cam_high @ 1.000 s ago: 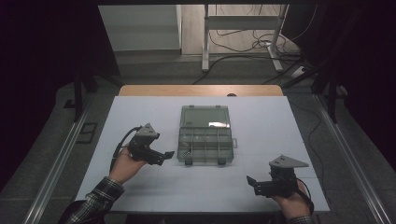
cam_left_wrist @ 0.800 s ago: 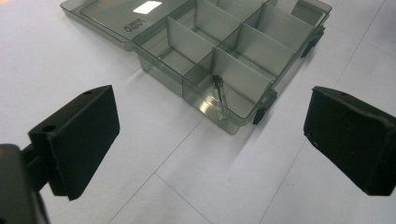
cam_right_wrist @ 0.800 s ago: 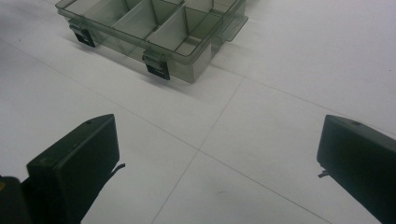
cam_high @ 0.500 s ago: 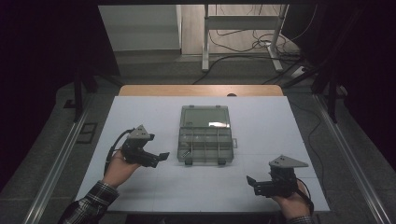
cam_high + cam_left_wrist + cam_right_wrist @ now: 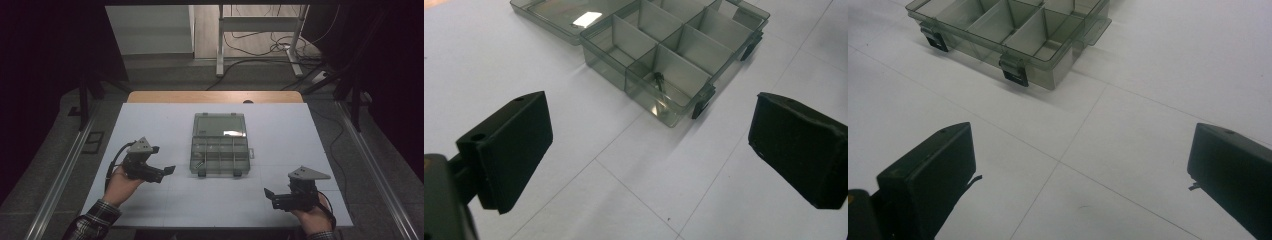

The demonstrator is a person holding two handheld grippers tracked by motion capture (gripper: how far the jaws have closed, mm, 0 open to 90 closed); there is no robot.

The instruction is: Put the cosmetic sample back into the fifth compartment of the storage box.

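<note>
Nearer tool: left tool [image 5: 167, 171], jaws apart, beside the organizer box [image 5: 219, 156].
Far tool: right tool [image 5: 268, 194], jaws apart, near the worktop's [image 5: 150, 125] front edge.
Box long axis: front-to-back, lid open.

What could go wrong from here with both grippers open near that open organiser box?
The small dark screw lies deep in a corner compartment of the clear box; the left gripper may strike the divider walls and likely push the light box. The flat-lying lid might catch a jaw.
</note>
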